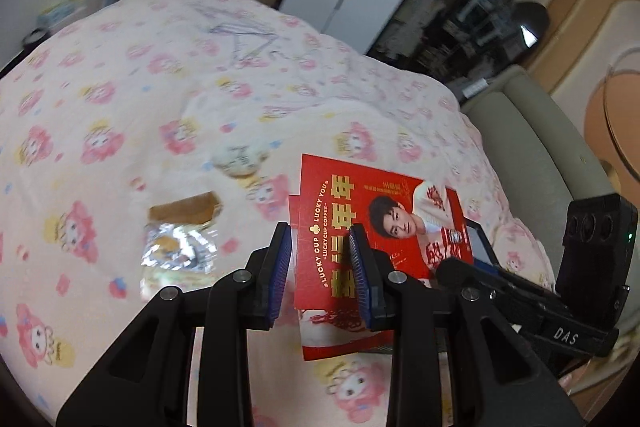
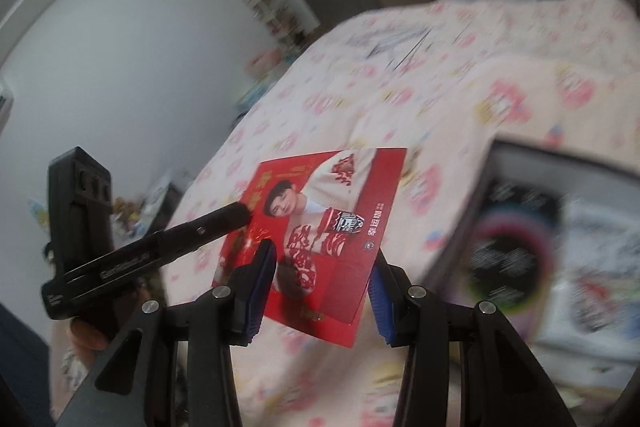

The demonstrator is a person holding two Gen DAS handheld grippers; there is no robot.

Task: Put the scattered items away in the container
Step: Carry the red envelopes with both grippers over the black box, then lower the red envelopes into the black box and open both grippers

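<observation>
red paper bag: 1 | left tongs: clamp its edge | right tongs: clamp it too

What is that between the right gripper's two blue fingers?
A red paper bag with a person's picture lies between the right gripper fingers. The right wrist view shows it.

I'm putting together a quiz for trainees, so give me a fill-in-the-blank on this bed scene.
The paper bag between the left gripper's jaws is ____.
The pads on those jaws are ____.
The silver wrapper lies on the pink-printed ____.
Missing words: red; blue; bedspread.
</observation>
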